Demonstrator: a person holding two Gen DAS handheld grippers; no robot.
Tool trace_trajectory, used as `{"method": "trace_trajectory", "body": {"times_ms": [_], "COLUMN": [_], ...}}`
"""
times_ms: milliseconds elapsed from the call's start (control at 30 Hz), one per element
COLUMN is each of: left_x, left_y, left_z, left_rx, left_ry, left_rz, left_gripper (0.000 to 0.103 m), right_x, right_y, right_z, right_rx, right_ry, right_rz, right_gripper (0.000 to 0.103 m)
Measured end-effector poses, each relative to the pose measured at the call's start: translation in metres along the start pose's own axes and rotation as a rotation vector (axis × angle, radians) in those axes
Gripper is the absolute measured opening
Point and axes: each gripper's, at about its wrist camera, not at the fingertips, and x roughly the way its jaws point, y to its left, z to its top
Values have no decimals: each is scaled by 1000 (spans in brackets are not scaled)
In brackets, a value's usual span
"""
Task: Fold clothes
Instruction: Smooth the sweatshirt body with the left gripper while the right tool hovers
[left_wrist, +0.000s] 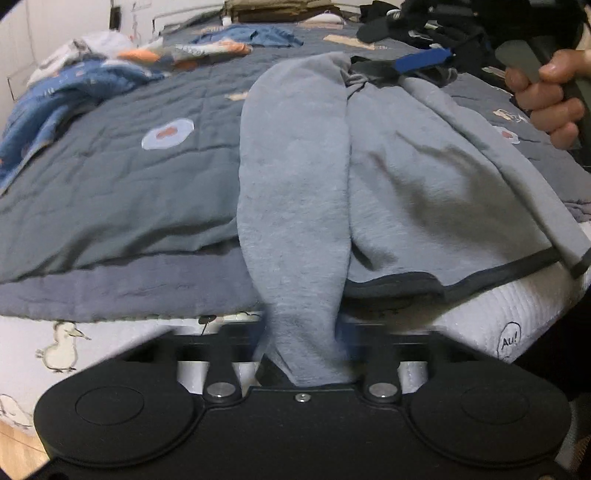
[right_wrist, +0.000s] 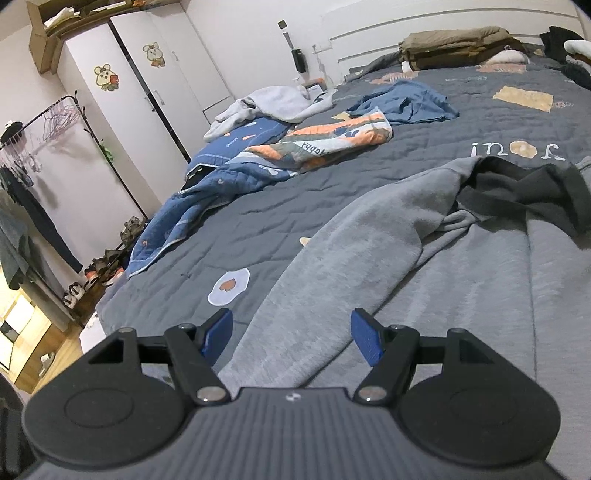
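On the bed: grey sweatshirt (left_wrist: 295, 166)
Left gripper (left_wrist: 303, 365): clenched on its sleeve
Right gripper (right_wrist: 291, 332): released
Mattress side (left_wrist: 480, 314): "Au!" (in a speech bubble)

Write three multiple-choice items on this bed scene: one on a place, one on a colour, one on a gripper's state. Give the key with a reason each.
1. Where does the grey sweatshirt lie?
A. on the bed
B. on the rack
C. on the floor

2. What colour are the right hand-held gripper pads?
A. red
B. blue
C. white

3. The left hand-held gripper is:
A. open over bare quilt
B. shut on the sleeve
C. out of view

Key: 1 A, it spreads over the grey quilt. 2 B, both pads show blue. 3 B, the sleeve runs into its closed jaws.
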Motion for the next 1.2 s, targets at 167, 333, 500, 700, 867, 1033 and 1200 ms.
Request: {"method": "trace_trajectory", "body": {"times_ms": [167,333,500,700,867,1033,1200], "left_x": [-38,-94,-112,-58,-52,-36,-6], "left_y": [39,93,152,183,141,76,25], "left_z": [29,75,116,122,103,101,107], "left_rx": [-35,-36,-33,-88,-70,-49,-21], "left_ry": [-97,-217,-250,-72,-158,-245,-299], "left_rz": [11,131,348,440,284,77,-83], "left_gripper": [5,5,5,29,54,55,59], "right_x": [6,13,19,25,24,14,-3], "right_y": [4,5,4,-3,-11,-19,-32], "right_z": [7,14,19,18,18,19,19], "right_rx": [21,47,68,75,87,89,93], "right_ry": [-16,-31,-48,-34,-36,-52,-77], "right_rz": [28,37,40,19,-6,-38,-82], "right_gripper": [70,70,70,70,70,70,70]}}
